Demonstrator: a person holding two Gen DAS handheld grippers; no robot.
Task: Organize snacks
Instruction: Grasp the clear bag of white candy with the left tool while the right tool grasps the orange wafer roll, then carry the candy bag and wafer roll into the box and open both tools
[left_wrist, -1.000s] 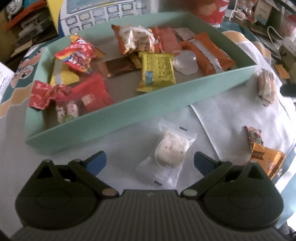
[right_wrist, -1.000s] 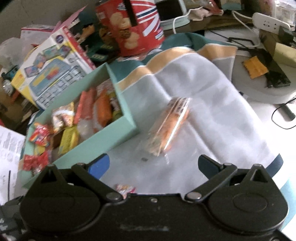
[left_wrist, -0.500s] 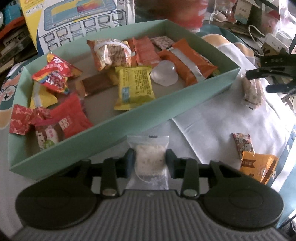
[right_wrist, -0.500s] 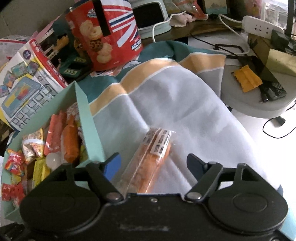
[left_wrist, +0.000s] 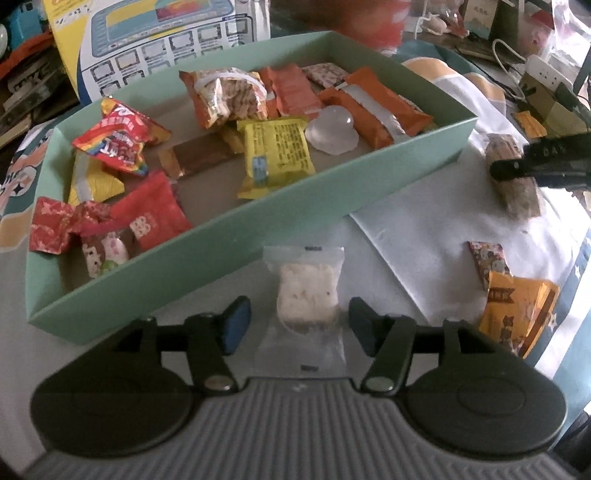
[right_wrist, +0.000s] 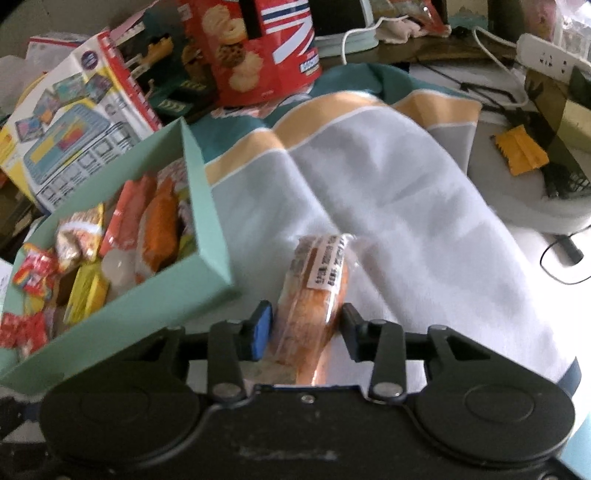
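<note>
A mint-green box (left_wrist: 332, 192) holds several wrapped snacks. My left gripper (left_wrist: 300, 325) is open, its blue pads apart on either side of a clear packet with a white rice cake (left_wrist: 308, 295) lying on the cloth in front of the box. My right gripper (right_wrist: 304, 326) is closed on a clear-wrapped orange cracker pack (right_wrist: 314, 291), right of the box (right_wrist: 207, 236). The right gripper also shows in the left wrist view (left_wrist: 517, 170) on that pack (left_wrist: 515, 184).
A small patterned candy (left_wrist: 487, 258) and an orange packet (left_wrist: 517, 310) lie on the cloth at right. A red biscuit tin (right_wrist: 258, 48), a toy box (right_wrist: 74, 122), a power strip (right_wrist: 554, 59) and cables crowd the back.
My left gripper, shut on the rice cake packet half a second ago, has opened and the packet lies free. My right gripper has closed in on the cracker pack.
</note>
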